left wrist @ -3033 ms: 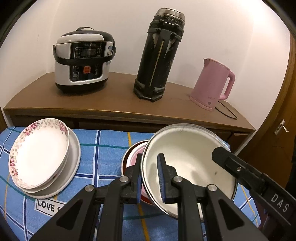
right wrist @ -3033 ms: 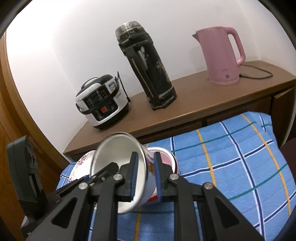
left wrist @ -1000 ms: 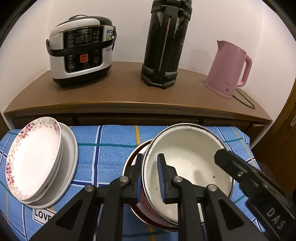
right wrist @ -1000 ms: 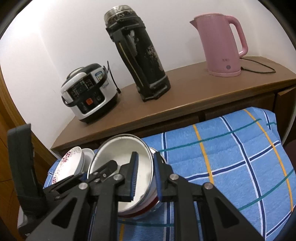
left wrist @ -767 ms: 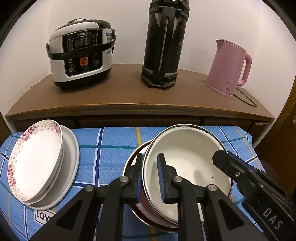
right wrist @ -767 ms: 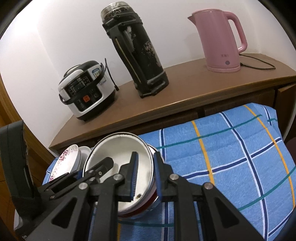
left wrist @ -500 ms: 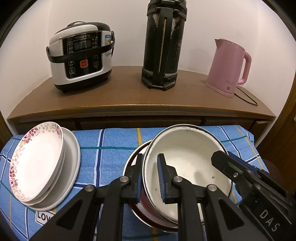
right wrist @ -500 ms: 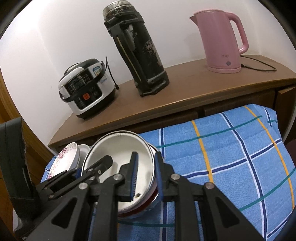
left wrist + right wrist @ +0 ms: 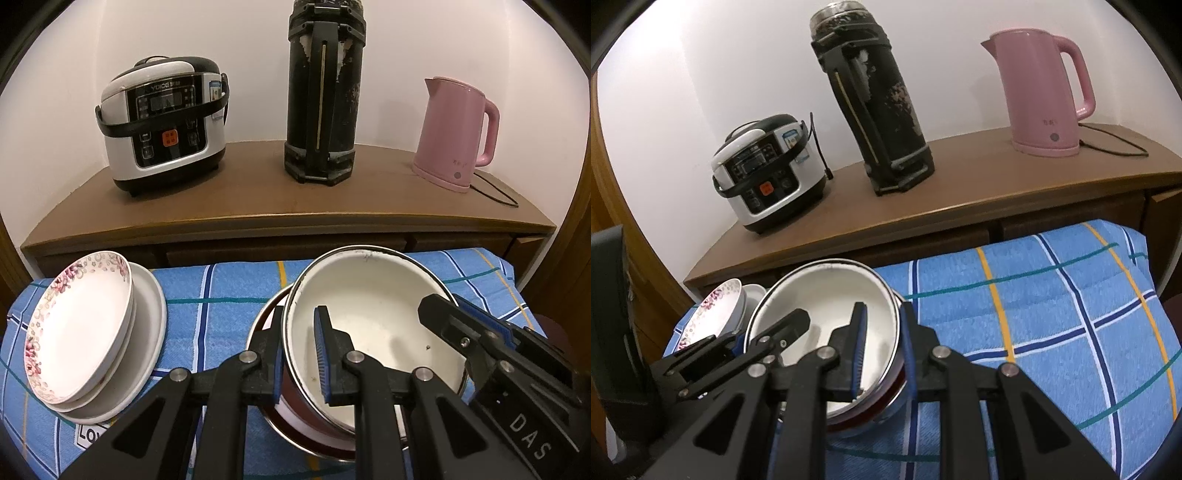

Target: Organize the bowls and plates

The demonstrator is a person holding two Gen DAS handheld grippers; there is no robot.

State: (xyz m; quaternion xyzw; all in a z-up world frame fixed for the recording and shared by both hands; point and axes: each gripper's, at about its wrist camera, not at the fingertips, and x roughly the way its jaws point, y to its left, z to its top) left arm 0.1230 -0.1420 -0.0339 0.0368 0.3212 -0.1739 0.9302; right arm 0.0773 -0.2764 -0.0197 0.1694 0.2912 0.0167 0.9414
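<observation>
White bowl point(image 9: 373, 314) now rests nested in the red bowl point(image 9: 295, 410) — left gripper point(image 9: 299, 354) and right gripper point(image 9: 881, 347) stay clamped on its rim; release comes next.

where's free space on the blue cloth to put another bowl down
The widest bare cloth lies right of the white bowl, out to the cloth's right edge. A narrower strip runs between the plate stack and the bowl. The left side is crowded.
</observation>
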